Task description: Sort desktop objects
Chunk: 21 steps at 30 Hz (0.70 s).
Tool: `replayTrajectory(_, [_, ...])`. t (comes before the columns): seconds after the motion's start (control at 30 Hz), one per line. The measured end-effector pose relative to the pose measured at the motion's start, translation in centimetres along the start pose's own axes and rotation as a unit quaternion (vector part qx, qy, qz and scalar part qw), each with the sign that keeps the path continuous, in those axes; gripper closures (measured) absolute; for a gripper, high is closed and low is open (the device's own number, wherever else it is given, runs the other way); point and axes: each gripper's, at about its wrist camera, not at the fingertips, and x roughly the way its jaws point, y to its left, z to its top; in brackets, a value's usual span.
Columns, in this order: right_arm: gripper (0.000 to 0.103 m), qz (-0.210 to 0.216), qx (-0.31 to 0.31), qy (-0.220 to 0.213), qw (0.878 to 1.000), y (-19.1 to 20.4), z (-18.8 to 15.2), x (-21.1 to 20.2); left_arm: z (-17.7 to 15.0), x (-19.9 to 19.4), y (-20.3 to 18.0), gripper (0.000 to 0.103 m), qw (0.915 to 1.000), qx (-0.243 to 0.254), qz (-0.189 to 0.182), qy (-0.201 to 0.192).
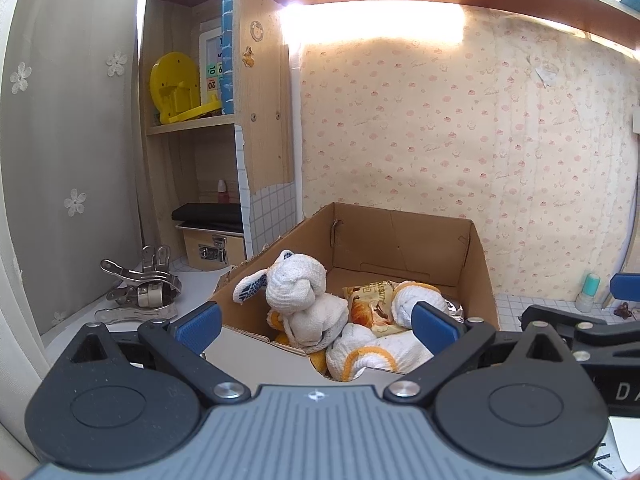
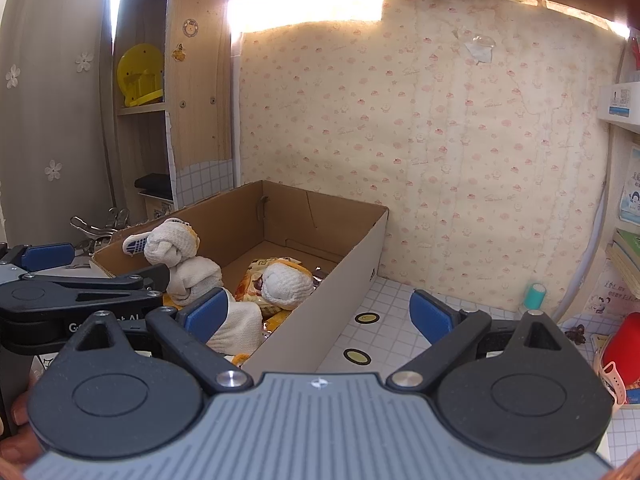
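A: State of the left gripper [image 1: 316,326]?
B: Jaws wide apart, nothing between them; it hangs over the near edge of the cardboard box [image 1: 476,264].
A: The right gripper [image 2: 318,314]?
B: Also spread, holding nothing, above the box's right wall.
A: Box contents?
B: Knotted white gloves [image 1: 298,284] and a snack packet [image 1: 370,306] lie inside.

Left gripper [image 1: 318,326] and right gripper [image 2: 318,314] gape (empty).
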Motion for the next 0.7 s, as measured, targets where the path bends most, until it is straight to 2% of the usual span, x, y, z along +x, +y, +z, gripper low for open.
replayTrajectory(0.7, [0.008, -0.001, -0.002, -0.001, 1.0, -0.14, 0.16, -0.01, 0.24, 0.11, 0.29, 0.0, 0.9999, -0.008, -0.013, -0.001])
